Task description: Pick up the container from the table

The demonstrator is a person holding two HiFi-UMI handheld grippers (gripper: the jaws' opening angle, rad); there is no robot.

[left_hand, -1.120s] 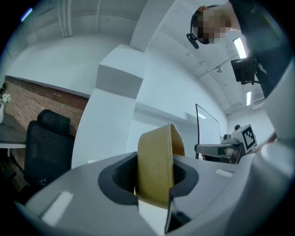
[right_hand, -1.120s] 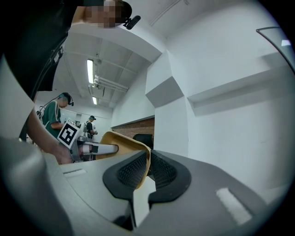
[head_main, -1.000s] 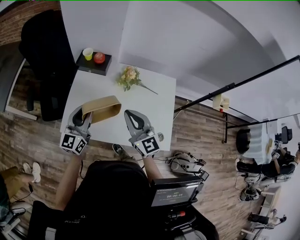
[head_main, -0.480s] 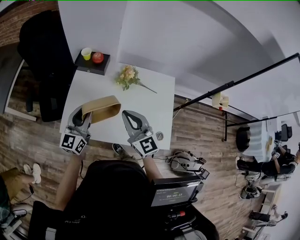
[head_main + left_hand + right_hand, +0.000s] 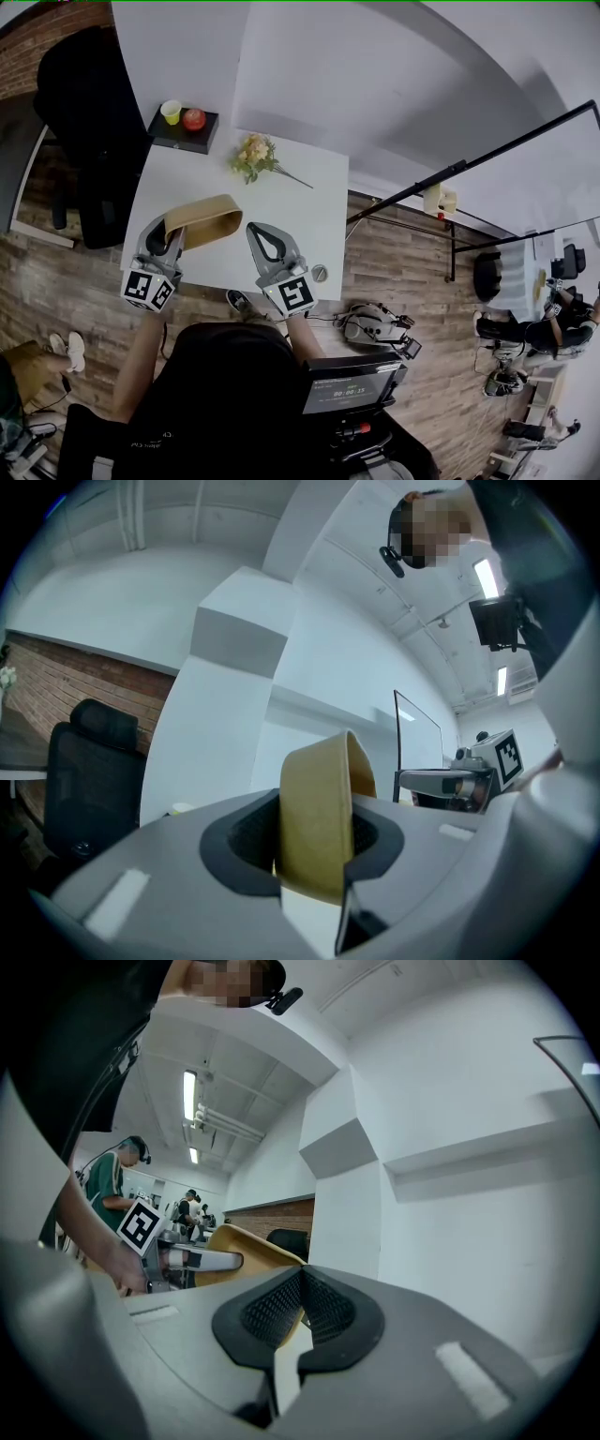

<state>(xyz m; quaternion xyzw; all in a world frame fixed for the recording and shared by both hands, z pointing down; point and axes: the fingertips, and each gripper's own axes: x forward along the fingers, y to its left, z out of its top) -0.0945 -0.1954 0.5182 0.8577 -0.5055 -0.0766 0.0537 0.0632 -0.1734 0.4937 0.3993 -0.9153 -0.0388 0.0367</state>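
**Hardly shifted in a second, pose and grip unchanged**

Head view: left gripper (image 5: 174, 234) clamped on the near rim of the tan container (image 5: 203, 218), over the left front of the white table (image 5: 281, 211). Long axis running rightward, toward the right gripper (image 5: 255, 231), which sits just beside it but apart.

Left gripper view: half-spread jaws pinching the container wall, set on edge, straight ahead.

Right gripper view: pressed together on nothing, container off to the left. Looks lifted already.
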